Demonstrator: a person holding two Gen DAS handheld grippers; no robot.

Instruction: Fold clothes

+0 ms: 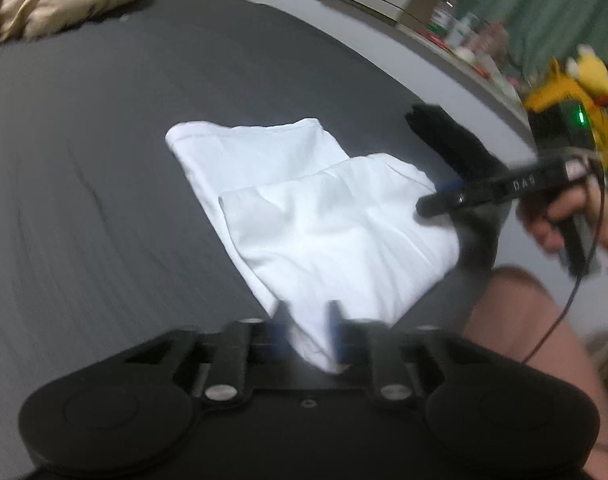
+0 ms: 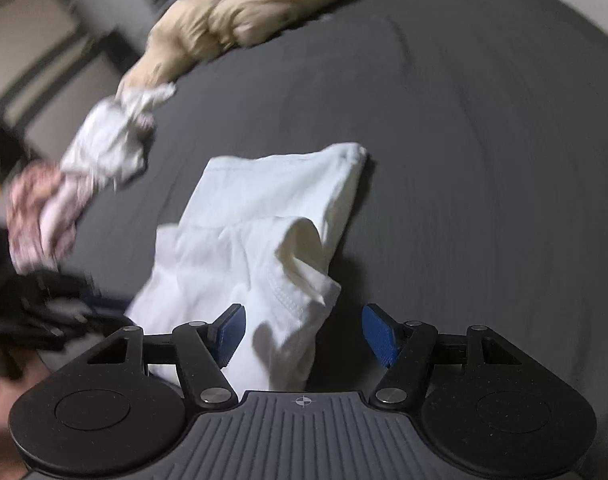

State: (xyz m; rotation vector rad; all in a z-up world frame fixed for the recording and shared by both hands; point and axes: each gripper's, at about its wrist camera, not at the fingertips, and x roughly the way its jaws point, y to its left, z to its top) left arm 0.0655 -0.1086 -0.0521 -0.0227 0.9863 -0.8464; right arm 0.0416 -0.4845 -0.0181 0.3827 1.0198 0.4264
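Note:
A white garment lies partly folded on the dark grey bed sheet, one layer doubled over the other. In the left wrist view, my left gripper is at its near corner, and its blue pads are close together with white cloth pinched between them. A hand holds my right gripper at the garment's right edge. In the right wrist view, my right gripper stands open, its blue pads wide apart over the white garment, whose near fold is raised. My left gripper shows blurred at the cloth's left edge.
A beige blanket is heaped at the far side of the bed. Crumpled white and pink clothes lie to the left. A black garment sits near the bed edge. A cluttered shelf, a yellow toy and a person's knee are to the right.

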